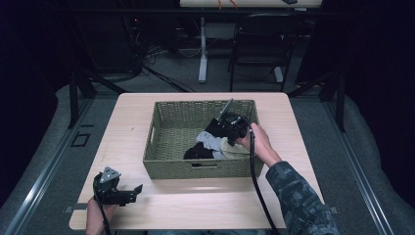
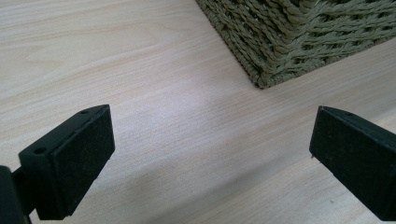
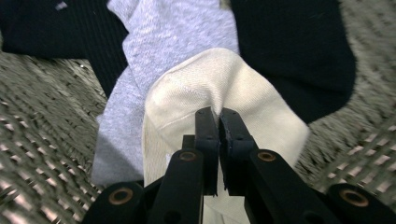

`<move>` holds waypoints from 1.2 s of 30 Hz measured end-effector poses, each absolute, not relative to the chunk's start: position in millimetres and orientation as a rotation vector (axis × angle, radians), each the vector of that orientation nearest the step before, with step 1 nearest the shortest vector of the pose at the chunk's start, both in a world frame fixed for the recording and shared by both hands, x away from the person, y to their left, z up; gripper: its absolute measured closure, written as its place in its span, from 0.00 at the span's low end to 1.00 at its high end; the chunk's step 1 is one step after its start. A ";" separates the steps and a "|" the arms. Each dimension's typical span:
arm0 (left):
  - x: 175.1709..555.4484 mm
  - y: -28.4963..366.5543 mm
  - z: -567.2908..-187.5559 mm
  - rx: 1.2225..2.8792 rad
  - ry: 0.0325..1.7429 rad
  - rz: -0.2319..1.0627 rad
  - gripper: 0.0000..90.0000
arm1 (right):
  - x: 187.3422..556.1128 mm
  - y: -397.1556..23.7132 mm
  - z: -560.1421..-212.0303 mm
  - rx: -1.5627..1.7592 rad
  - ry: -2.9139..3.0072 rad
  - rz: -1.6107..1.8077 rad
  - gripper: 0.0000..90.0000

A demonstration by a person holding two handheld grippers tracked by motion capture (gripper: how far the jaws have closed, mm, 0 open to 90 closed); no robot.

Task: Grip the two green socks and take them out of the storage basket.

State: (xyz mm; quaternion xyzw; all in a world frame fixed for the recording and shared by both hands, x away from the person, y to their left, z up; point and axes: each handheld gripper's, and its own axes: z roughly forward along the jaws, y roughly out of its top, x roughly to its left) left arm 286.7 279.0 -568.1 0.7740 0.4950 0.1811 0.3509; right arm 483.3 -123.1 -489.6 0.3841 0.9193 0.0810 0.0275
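Note:
A woven olive basket [image 1: 169, 128] stands in the middle of the table and holds a small heap of socks: black, grey and cream. In the right gripper view my right gripper [image 3: 218, 116] is shut on a pinched fold of the cream sock [image 3: 187, 93], which lies over a grey sock [image 3: 140, 56] and beside black socks [image 3: 289, 51]. From above, that gripper [image 1: 226, 131] reaches into the basket's right side. My left gripper [image 1: 138, 190] rests open near the table's front left corner, its jaws wide apart over bare wood [image 2: 187, 140].
The basket's near corner [image 2: 280, 42] shows just beyond the left gripper. Light wooden tabletop [image 1: 205, 200] lies in front of the basket. A chair [image 1: 262, 44] and another table's leg [image 1: 202, 49] stand on the floor behind.

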 end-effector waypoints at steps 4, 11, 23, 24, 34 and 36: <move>287.1 278.7 -568.5 2.000 1.282 0.472 0.00 | 481.1 -130.4 -471.7 1.194 2.811 0.316 0.97; 287.0 278.4 -568.3 1.998 1.285 0.472 0.00 | 478.1 -143.6 -434.8 1.191 2.753 0.406 0.97; 286.5 278.3 -567.6 1.991 1.278 0.466 0.00 | 469.3 -149.6 -376.5 1.122 2.693 0.491 0.97; 286.5 278.3 -567.6 1.992 1.279 0.465 0.00 | 468.5 -148.7 -372.3 1.129 2.686 0.499 0.97; 286.4 278.6 -567.3 1.990 1.279 0.470 0.00 | 469.3 -142.1 -348.3 1.111 2.663 0.534 0.97; 286.6 278.2 -567.6 1.991 1.279 0.472 0.00 | 470.5 -141.5 -345.1 1.115 2.657 0.550 0.97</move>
